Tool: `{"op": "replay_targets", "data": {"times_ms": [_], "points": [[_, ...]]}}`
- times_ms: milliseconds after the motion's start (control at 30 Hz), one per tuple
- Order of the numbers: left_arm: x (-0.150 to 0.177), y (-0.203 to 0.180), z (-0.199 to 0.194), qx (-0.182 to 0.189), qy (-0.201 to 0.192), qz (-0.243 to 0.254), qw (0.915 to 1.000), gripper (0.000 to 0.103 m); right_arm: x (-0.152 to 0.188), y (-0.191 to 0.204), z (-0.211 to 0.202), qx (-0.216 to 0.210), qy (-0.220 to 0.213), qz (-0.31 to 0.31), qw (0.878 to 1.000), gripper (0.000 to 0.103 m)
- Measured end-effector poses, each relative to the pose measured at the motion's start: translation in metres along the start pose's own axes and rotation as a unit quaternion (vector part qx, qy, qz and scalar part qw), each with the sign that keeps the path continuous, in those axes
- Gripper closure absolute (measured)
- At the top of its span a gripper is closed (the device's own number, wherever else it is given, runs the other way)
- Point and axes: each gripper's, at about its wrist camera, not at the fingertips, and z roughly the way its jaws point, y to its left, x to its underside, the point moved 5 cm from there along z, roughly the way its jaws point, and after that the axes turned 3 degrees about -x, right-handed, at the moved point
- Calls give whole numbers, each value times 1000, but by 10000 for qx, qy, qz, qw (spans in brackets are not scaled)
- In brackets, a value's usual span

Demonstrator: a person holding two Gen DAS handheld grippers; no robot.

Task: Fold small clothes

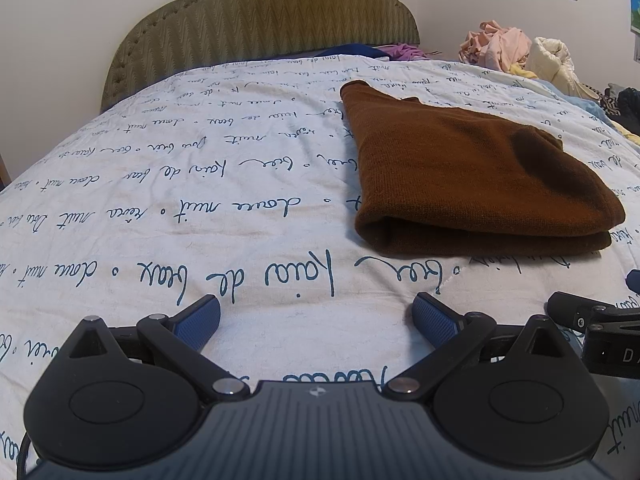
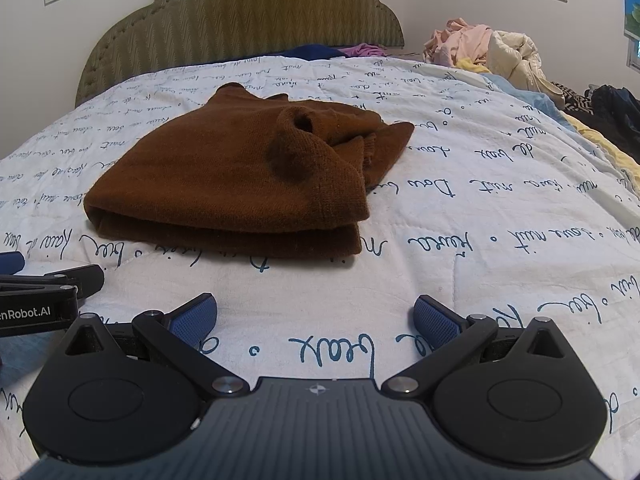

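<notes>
A rust-brown knitted garment (image 2: 240, 172) lies folded on a bed, on a white quilted bedspread printed with blue handwritten script (image 1: 180, 208). In the right wrist view it sits left of centre in the middle of the frame, doubled over so that two layers show along its near edge, with a sleeve cuff (image 2: 302, 122) curled open on top and a point of fabric sticking out to the right. In the left wrist view the same garment (image 1: 472, 176) lies in the right half of the frame, its rounded fold facing the camera.

The left claw (image 1: 316, 316) hovers low over the bedspread at the bottom of its frame, its blue-padded fingers (image 1: 198, 322) spread wide apart with nothing between them. The right claw (image 2: 315, 316) stands the same way, wide open and empty, short of the garment's near edge. Each claw shows at the edge of the other's view, so they sit side by side.

At the top of the frame stands an olive-green scalloped upholstered headboard (image 2: 240, 20) against a white wall. In the upper right a heap of pink and cream clothes (image 2: 480, 48) rests at the far edge of the bed.
</notes>
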Motion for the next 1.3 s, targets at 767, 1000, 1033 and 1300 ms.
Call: {"op": "replay_targets", "data": {"times_ms": [767,1000,1033,1300], "points": [[0,-4,-3,-9,-56,89,9999,0,-2,-1,3,78,0,61,10000,0],[0,-4,-3,-8,-55,90,9999,0,-2,-1,3,74,-2,66,10000,0],[0,-4,-2,-6,-53,87,9999,0,-2,-1,3,75,-1,65,10000,0],[1,-4,-2,-4,-42,69,10000,0,-2,0,3,77,-1,64,9999,0]]}}
